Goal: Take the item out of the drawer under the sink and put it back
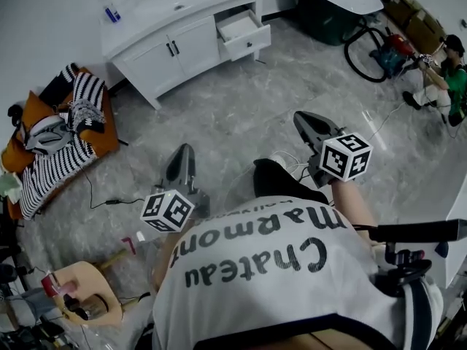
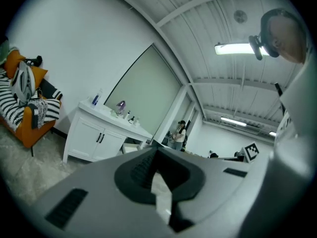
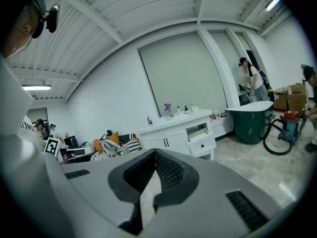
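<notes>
A white vanity (image 1: 171, 39) with a sink stands against the far wall, several steps ahead of me. Its right-hand drawer (image 1: 244, 33) is pulled out, and I cannot make out anything inside it. My left gripper (image 1: 182, 152) is over the floor at the lower left, shut and holding nothing. My right gripper (image 1: 301, 117) is further forward on the right, also shut and holding nothing. The right gripper view shows the open drawer (image 3: 203, 143) beyond the closed jaws (image 3: 155, 153). The left gripper view shows the vanity (image 2: 96, 133) to the left of the closed jaws (image 2: 154, 146).
An orange chair (image 1: 102, 141) piled with striped clothes stands on the left. At the far right are a dark green tub (image 1: 328, 17), a red vacuum (image 1: 390, 49) with its hose, and a crouching person (image 1: 445, 79). A cable (image 1: 109, 201) lies on the grey marbled floor (image 1: 233, 115).
</notes>
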